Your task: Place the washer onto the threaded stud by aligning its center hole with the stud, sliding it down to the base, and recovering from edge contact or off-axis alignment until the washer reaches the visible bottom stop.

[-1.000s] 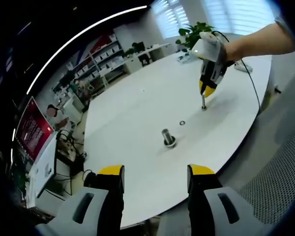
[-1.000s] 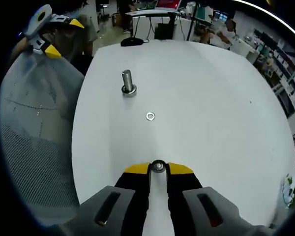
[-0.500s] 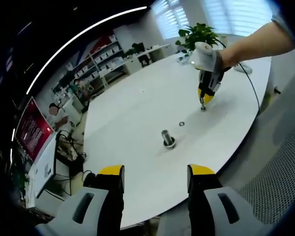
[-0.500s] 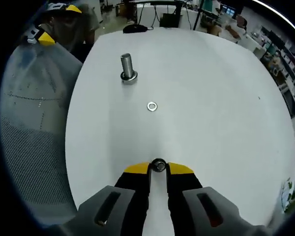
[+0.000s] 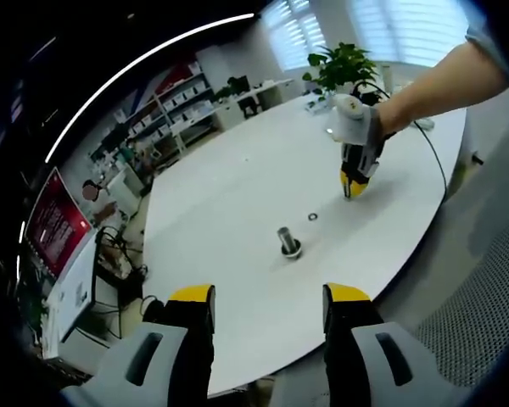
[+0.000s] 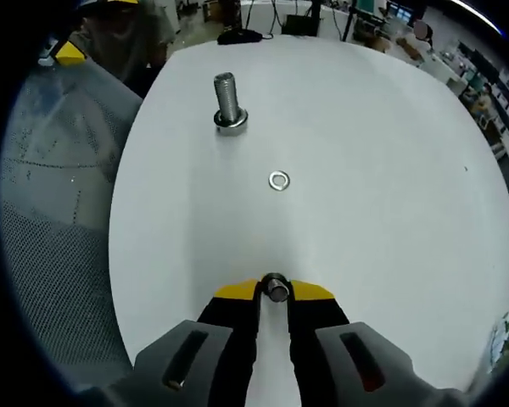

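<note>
Gripping a small round metal piece point(image 6: 276, 288) between clenched tips, the right tongs point(image 6: 275, 291) have lifted off the white worktop point(image 6: 390, 195) — stud-ward, probably. Ahead lies the small silver washer point(image 6: 279, 180), the upright threaded steel stud point(image 6: 227, 103) beyond it. Left tongs point(image 5: 268, 297) hang released — idle.

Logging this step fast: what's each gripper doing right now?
Left gripper: open, holding nothing.
Right gripper: shut on a small metal part, above the white table; what the part is cannot be told.
</note>
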Available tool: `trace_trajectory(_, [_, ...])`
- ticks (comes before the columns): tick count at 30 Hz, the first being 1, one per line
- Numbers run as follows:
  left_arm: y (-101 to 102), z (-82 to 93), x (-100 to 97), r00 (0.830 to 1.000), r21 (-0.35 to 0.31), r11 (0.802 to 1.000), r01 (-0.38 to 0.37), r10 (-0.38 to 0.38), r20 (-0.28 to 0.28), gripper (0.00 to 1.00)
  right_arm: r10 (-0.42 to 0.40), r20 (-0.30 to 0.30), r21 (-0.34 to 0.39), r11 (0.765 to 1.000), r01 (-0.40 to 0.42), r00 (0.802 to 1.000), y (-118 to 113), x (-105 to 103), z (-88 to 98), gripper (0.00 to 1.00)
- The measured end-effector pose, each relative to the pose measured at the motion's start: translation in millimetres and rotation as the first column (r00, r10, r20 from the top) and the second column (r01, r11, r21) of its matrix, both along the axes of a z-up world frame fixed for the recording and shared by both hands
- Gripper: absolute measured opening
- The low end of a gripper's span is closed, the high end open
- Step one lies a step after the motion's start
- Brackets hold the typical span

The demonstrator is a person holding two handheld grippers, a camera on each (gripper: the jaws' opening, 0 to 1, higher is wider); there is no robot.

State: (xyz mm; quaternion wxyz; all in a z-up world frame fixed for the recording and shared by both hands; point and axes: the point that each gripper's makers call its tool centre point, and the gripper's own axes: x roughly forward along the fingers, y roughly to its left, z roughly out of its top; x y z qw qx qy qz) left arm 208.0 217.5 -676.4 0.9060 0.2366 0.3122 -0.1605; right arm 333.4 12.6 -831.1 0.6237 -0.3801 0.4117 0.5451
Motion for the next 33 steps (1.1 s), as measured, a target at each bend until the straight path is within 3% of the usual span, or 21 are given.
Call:
trace_trajectory(10, [0.2, 1.1, 0.6, 1.0, 0.0, 1.0, -0.002, 0.002, 0.006, 0.49, 0.069, -0.055, 0.056, 0.996, -0.066, 0.996, 43.1, -32.2, 1.1, 0.14])
trace_trajectory(13, [0.2, 1.8, 1.1, 1.0, -0.002, 1.0, -0.004, 0.004, 0.009, 0.49, 0.099, -0.027, 0.052, 0.994, -0.098, 0.995, 51.6, -35.2, 0.5, 0.14])
trace_trajectory(16, [0.4, 2.4, 1.4, 1.0, -0.003, 1.0, -0.004, 0.004, 0.013, 0.49, 0.128, -0.036, 0.064, 0.99, -0.126, 0.991, 63.7, -42.7, -0.1, 0.15])
trace_trajectory(18, [0.4, 2.7, 1.5, 1.0, -0.004, 1.0, -0.004, 0.004, 0.014, 0.49, 0.198, -0.013, 0.061, 0.978, -0.197, 0.98, 68.8, -43.3, -1.6, 0.23])
trace_trajectory(19, [0.2, 2.7, 1.4, 1.0, -0.005, 1.0, -0.004, 0.004, 0.014, 0.49, 0.201, 0.031, 0.061, 0.977, -0.202, 0.979, 71.9, -39.2, -2.1, 0.29])
trace_trajectory(23, [0.3, 2.5, 1.2, 1.0, -0.001, 1.0, -0.003, 0.003, 0.014, 0.49, 0.173, -0.018, 0.101, 0.98, -0.171, 0.985, 74.7, -41.7, 4.0, 0.29])
trace_trajectory(28, [-0.6, 2.9, 0.9, 1.0, 0.003, 1.0, 0.006, -0.006, 0.015, 0.49, 0.15, -0.013, 0.091, 0.985, -0.148, 0.989, 60.0, -19.2, 10.1, 0.3])
trace_trajectory(31, [-1.7, 4.5, 1.4, 0.999, 0.014, 1.0, 0.019, -0.019, 0.026, 0.49, 0.091, -0.034, 0.105, 0.991, -0.087, 0.995, 49.7, -4.7, 11.0, 0.28])
trace_trajectory(33, [-1.0, 5.0, 2.2, 1.0, 0.004, 1.0, 0.012, -0.012, 0.026, 0.49, 0.093, -0.072, 0.107, 0.991, -0.085, 0.993, 45.4, -6.8, 9.6, 0.28])
